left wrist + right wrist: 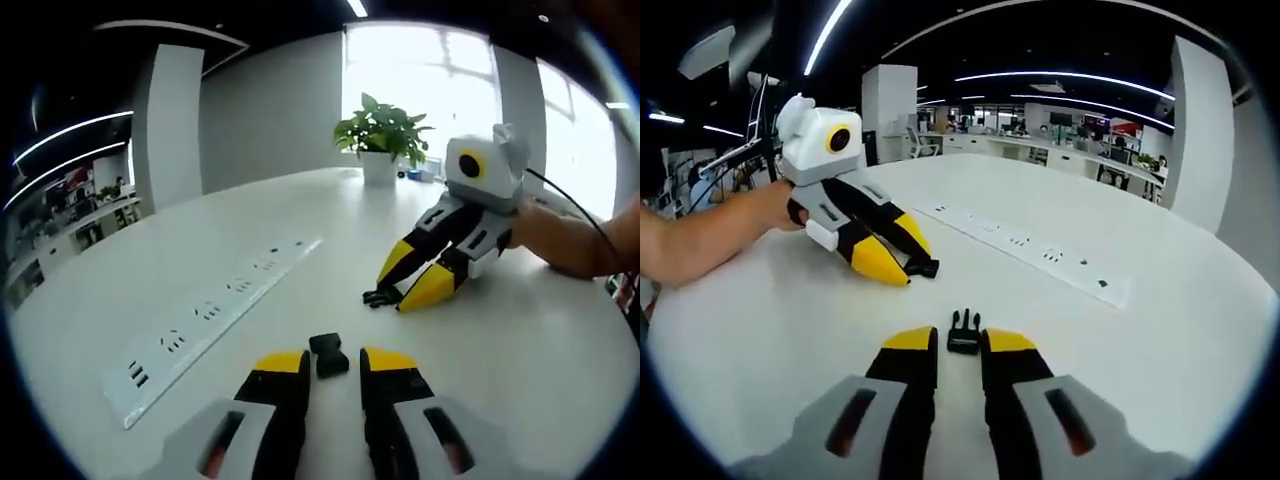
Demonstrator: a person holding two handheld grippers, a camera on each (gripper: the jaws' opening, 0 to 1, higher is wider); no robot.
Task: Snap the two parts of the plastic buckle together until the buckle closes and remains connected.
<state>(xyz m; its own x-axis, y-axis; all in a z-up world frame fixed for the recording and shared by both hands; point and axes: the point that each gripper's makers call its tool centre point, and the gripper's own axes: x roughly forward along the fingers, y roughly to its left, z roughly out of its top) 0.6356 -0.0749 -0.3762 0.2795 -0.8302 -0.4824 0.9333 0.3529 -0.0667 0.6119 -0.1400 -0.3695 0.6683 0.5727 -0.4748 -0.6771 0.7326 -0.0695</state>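
Ideally, both narrowly parted, empty grippers—left gripper [327, 360], right gripper [960, 341]—seat squarely around socket half [328, 354] and pronged half [963, 332] at 12 o'clock.

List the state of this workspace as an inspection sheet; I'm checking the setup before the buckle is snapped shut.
Surface: white table, bare around the work.
Job's things: socket half and pronged half of the black buckle lie apart on the table, not joined.
Clutter: white socket strip set along the table; potted plant at the far edge.
Grippers: left gripper open, socket half at its tips; right gripper open, pronged half at its tips.
Cables: dark cable running from the right gripper past the person's hand.
Surroundings: open office with desks, bright window, ceiling light strips.
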